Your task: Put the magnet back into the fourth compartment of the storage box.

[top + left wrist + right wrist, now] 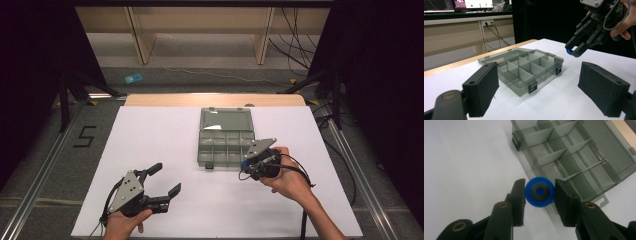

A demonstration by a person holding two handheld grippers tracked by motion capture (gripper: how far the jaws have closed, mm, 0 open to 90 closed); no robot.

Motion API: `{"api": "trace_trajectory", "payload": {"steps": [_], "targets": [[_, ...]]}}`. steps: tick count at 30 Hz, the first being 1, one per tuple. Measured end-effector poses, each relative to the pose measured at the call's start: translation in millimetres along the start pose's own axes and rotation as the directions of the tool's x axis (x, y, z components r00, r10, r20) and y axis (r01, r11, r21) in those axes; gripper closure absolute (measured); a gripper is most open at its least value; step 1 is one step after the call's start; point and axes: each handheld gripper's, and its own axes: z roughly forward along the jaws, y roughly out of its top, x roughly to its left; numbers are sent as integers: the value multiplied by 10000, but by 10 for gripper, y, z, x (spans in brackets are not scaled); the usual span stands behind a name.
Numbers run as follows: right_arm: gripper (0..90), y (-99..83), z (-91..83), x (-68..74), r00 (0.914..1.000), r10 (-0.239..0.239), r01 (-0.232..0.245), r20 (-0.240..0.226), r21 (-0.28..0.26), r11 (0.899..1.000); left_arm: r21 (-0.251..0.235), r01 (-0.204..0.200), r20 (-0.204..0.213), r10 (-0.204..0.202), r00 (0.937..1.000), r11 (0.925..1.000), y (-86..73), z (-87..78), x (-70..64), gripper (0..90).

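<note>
A clear grey compartment box lies open on the white table, its lid folded back away from me; it also appears as the box and the box. My right gripper hovers by the box's near right corner, shut on a small blue round part with a dark ring in its middle. From the left gripper view that right gripper hangs above the table with the blue part at its tip. My left gripper is open with nothing between its jaws, at the near left of the table.
The white sheet covers the table, with a wooden edge at the far side. Black tripod legs stand on the floor at both sides. Cables trail at the back right. A desk with monitors stands beyond the table.
</note>
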Motion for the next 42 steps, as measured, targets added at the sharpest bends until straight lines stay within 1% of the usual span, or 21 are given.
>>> {"api": "trace_trajectory", "payload": {"steps": [1, 2, 4, 5, 9, 10, 11, 13, 14, 15, 16, 20, 25, 29, 30, 33, 34, 35, 36, 37, 42], "targets": [[627, -10, -10, -25, 10000, 86, -86, 13, -40, 10000, 11, 1, 0, -1, 10000, 10000, -1, 1, 0, 161], [627, -22, 2, -26, 9995, 149, -141, 281, -269, 9995, 11, 1, 0, -1, 10000, 10000, -1, 1, 0, 161], [626, -28, -6, -40, 9996, 212, -208, 190, -202, 9996, 12, 1, 6, -1, 10000, 10000, -1, 2, -2, 161], [626, -42, 0, -73, 9990, 223, -209, 380, -386, 9990, 21, 1, 10, -1, 10000, 10000, -2, 3, -1, 161], [627, -57, 6, -114, 9983, 410, -393, 410, -429, 9983, 39, 19, -11, -19, 10000, 10000, -5, 3, 5, 161], [627, -59, 6, -125, 9973, 520, -498, 525, -418, 9979, 44, 12, -16, -12, 10000, 10000, -4, 3, 8, 161], [627, -61, 8, -149, 9982, 466, -452, 366, -375, 9983, 39, 11, -17, -11, 10000, 10000, -4, 3, 8, 161], [627, -71, 42, -192, 9959, 636, -606, 637, -490, 9970, 14, -19, -1, 19, 10000, 10000, -1, 3, 4, 161], [627, -71, 47, -213, 9966, 666, -643, 494, -456, 9969, 8, 51, 12, -51, 10000, 10000, -2, 4, -4, 161], [627, -71, 47, -213, 9966, 666, -643, 494, -456, 9969, 16, 40, 25, -40, 10000, 10000, -2, 5, -4, 161], [626, -71, 72, -240, 9950, 767, -731, 645, -567, 9957, 48, -11, 27, 10, 10000, 10000, -3, 5, 0, 161], [626, -67, 119, -284, 9941, 841, -800, 687, -602, 9950, 21, 31, 27, -31, 10000, 10000, -2, 4, 1, 161], [626, -68, 137, -318, 9942, 890, -861, 595, -497, 9950, 41, 66, 19, -66, 10000, 10000, -5, 4, 7, 161], [627, -78, 156, -364, 9926, 998, -950, 695, -691, 9931, 51, 64, 23, -64, 10000, 10000, -6, 6, 7, 161], [626, -78, 160, -390, 9908, 1109, -1049, 775, -775, 9915, -47, 105, 82, -104, 9999, 9999, -11, 16, 11, 161], [627, -74, 161, -417, 9899, 1153, -1085, 820, -832, 9906, 25, 78, 22, -78, 10000, 10000, -10, 9, 14, 161], [627, -63, 164, -456, 9914, 1098, -1038, 715, -828, 9911, 44, 64, 4, -64, 10000, 10000, -11, 7, 19, 161], [627, -60, 175, -460, 9892, 1207, -1129, 827, -926, 9893, 47, 62, 0, -62, 10000, 10000, -12, 7, 21, 161], [627, -55, 188, -476, 9897, 1152, -1070, 848, -960, 9896, 57, 101, -6, -101, 9999, 9999, -13, 7, 21, 161], [627, -51, 195, -483, 9885, 1230, -1150, 874, -920, 9891, 57, 101, -6, -101, 9999, 9999, -13, 7, 21, 161], [627, -55, 258, -539, 9885, 1244, -1157, 858, -999, 9882, 67, 84, -11, -84, 10000, 9999, -13, 8, 22, 161]]}}
